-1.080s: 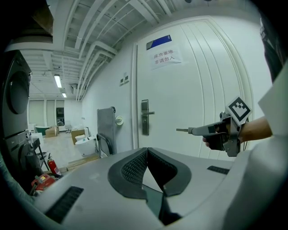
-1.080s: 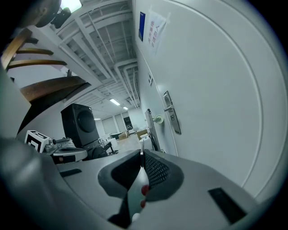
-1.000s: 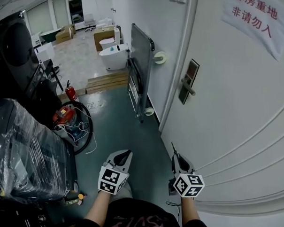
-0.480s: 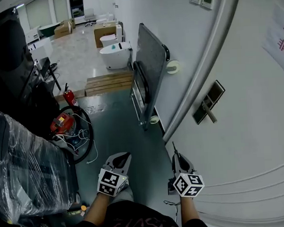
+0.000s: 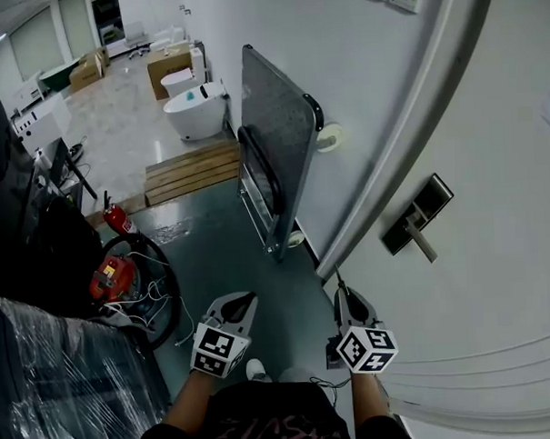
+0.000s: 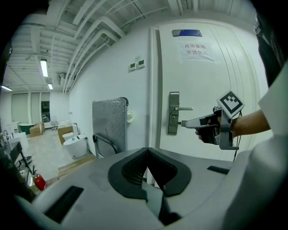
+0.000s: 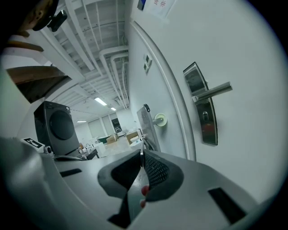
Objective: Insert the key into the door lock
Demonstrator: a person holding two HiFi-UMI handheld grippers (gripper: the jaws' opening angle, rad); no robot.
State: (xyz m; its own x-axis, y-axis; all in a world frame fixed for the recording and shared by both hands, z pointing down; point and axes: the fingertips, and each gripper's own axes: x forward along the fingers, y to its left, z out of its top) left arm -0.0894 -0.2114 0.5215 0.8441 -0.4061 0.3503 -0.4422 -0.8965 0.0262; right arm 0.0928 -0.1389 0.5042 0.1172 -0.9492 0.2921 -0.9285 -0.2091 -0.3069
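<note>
Key point(image 7: 142, 154): thin metal blade pinched between the right gripper's point(image 7: 143, 164) pads, tip poking out past them; in the head view it shows as a dark sliver point(image 5: 339, 280) sticking up from that gripper point(image 5: 345, 298). Right gripper jaws are pressed together on the blade. Left gripper point(image 6: 147, 155) jaws are pressed together with nothing between them; it's held level with the right one, to its left point(image 5: 240, 305), over the floor. Door lock point(image 5: 419, 214) is a dark vertical plate on the white door point(image 5: 496, 286), with a lever handle point(image 5: 423, 243) sticking out. In the right gripper view the plate point(image 7: 201, 105) sits up and to the right of the key, and the keyhole point(image 7: 204, 117) is below the lever. Key and lock are apart, no contact. Head view puts the right gripper below and left of the plate, close to the door face. Paper notice point(image 6: 197, 49) is high on the door. A metal platform trolley point(image 5: 276, 141) leans upright against the wall left of the door frame. Fire extinguisher point(image 5: 117, 218) is on the floor further left.
</note>
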